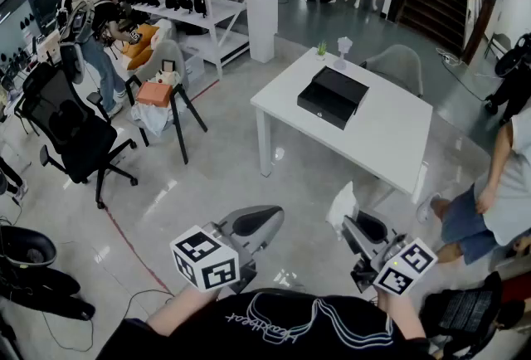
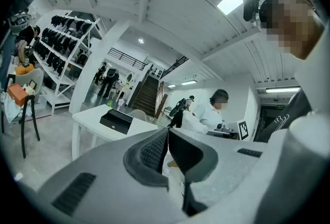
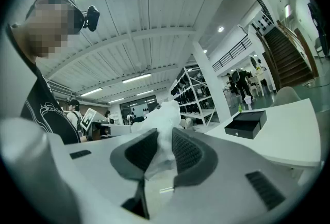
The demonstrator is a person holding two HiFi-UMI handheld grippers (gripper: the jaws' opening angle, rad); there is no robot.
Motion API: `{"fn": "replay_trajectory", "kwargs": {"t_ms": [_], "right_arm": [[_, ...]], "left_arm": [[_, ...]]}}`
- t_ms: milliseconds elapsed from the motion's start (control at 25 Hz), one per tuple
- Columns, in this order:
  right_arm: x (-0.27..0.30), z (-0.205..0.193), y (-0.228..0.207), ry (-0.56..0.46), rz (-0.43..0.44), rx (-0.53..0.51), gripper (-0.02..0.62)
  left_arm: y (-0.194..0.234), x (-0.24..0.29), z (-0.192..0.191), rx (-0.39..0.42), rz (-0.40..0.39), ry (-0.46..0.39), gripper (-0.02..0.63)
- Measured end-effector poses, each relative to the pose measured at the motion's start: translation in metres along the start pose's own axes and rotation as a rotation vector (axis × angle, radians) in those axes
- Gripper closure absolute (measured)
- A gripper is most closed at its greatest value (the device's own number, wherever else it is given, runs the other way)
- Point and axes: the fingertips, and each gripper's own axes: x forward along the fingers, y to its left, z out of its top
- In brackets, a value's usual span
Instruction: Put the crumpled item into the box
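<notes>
Two grippers low in the head view, side by side, both aimed forward toward a white table [image 1: 398, 134].

Right gripper [image 1: 353, 226]: jaws drawn partway in and clamped on the crumpled white item [image 1: 342, 202], with the wad bunched between the pads and bulging out past the tips.

Left gripper [image 1: 270, 221]: jaws pressed together, nothing between them.

Key relation: black box [image 1: 333, 95] well ahead of the right gripper, slightly to its left and higher, on the tabletop. Set at a slant to the line of approach, one corner turned toward the grippers. Long axis hard to judge from here, and no telling at this range whether the top is open. Right gripper marginally the nearer of the two, and already loaded.

Between tongs and box: a stretch of bare glossy floor [image 1: 216, 176], then the table's near edge. Probably a forward carry and a lift over that edge before any release.

To the right of the right gripper: a bystander [image 1: 498, 192] close beside the table's end, a likely thing to steer clear of.

Beyond the box: a grey chair [image 1: 398, 64] and a small potted plant [image 1: 321, 49].

Far to the left of the left gripper: a black office chair [image 1: 70, 130], well off the path.
</notes>
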Motion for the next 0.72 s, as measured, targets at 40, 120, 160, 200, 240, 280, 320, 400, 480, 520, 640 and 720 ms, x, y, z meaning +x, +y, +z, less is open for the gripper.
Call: {"fn": "replay_trajectory", "kwargs": {"t_ms": [40,120,160,200,240,280,320,400,480,520,640,720], "right_arm": [[0.003,0.000,0.006,0.002,0.005,-0.004,0.502],[0.007,-0.002,0.017,0.004,0.011,-0.011,0.502],[0.009,-0.003,0.021,0.005,0.011,-0.015,0.502],[0.011,-0.004,0.023,0.005,0.008,-0.015,0.502],[0.012,-0.006,0.024,0.007,0.004,-0.014,0.502],[0.013,-0.007,0.025,0.010,0.000,-0.013,0.502],[0.014,-0.008,0.026,0.014,-0.005,-0.012,0.502],[0.014,-0.008,0.025,0.019,-0.013,-0.017,0.503],[0.016,-0.006,0.023,0.016,-0.024,-0.017,0.503],[0.017,-0.006,0.022,0.013,-0.029,-0.012,0.503],[0.022,-0.002,0.016,0.001,-0.043,0.012,0.503],[0.025,0.003,0.012,-0.006,-0.048,0.019,0.502]], "left_arm": [[0.001,-0.006,0.000,0.003,0.001,-0.001,0.598],[0.003,-0.017,0.001,0.007,0.003,-0.005,0.598],[0.004,-0.021,0.001,0.007,0.003,-0.008,0.598],[0.006,-0.024,0.000,0.007,0.003,-0.011,0.598],[0.009,-0.027,0.000,0.004,0.003,-0.012,0.598],[0.011,-0.028,-0.001,-0.002,0.002,-0.012,0.598],[0.012,-0.029,-0.002,-0.010,-0.001,-0.011,0.598],[0.014,-0.029,-0.003,-0.015,-0.009,-0.011,0.598],[0.016,-0.029,-0.002,-0.011,-0.013,-0.018,0.598],[0.017,-0.029,-0.001,-0.010,-0.014,-0.021,0.598],[0.021,-0.029,0.001,-0.018,-0.008,-0.022,0.598],[0.026,-0.027,0.004,-0.026,0.000,-0.024,0.598]]}}
